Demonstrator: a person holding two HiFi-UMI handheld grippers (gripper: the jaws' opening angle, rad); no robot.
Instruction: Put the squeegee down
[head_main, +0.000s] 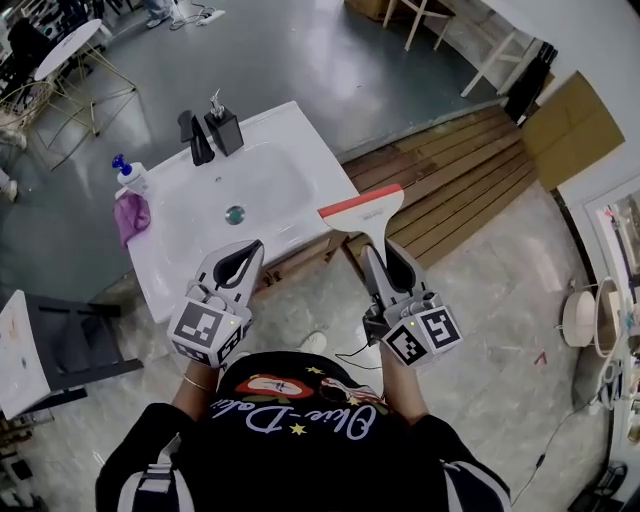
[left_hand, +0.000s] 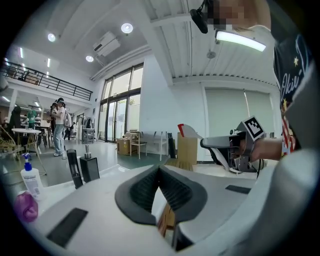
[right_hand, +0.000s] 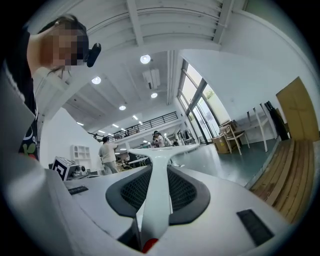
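A squeegee (head_main: 362, 209) with a white handle and a red-edged blade sticks up from my right gripper (head_main: 377, 250), which is shut on its handle. It hangs in the air over the floor, just right of the white sink's (head_main: 300, 145) front corner. In the right gripper view the white handle (right_hand: 160, 175) runs straight out between the dark pads (right_hand: 186, 192). My left gripper (head_main: 256, 246) hovers at the sink's near edge, shut with nothing in it; its tips (left_hand: 159, 169) meet. From the left gripper view I see the squeegee blade (left_hand: 189, 131) and the right gripper (left_hand: 227, 144).
On the sink stand a black faucet (head_main: 198, 140), a black soap dispenser (head_main: 224, 128), a blue-topped bottle (head_main: 130, 177) and a purple cloth (head_main: 132, 216). Wooden decking (head_main: 460, 175) lies to the right. A dark chair (head_main: 70, 345) sits at the left. People stand far off (left_hand: 60, 125).
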